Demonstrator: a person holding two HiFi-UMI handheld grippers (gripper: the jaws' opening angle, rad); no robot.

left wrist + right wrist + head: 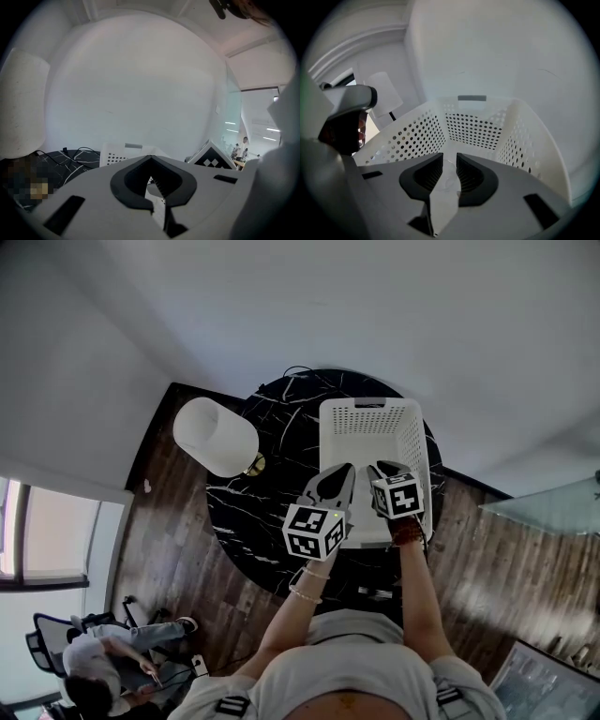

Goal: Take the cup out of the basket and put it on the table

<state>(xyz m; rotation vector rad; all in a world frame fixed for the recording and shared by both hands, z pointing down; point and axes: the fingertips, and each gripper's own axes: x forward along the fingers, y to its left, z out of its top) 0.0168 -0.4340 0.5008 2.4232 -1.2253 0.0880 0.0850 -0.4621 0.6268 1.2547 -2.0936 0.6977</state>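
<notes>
Over the near end of the basket [370, 409], both grippers, the right one dipped inside.
Nearest, the left gripper [150, 158] is held about level at the basket's near left edge, its jaws closed tip to tip with nothing in them. Just beside it the right gripper [450, 157] tilts down into the basket, jaws narrowly apart, pads pressing on nothing. A faint glassy patch on the basket floor between them may be the cup; I cannot tell. The basket stands on the table [267, 479], a lamp [216, 435] to its left, apart.
</notes>
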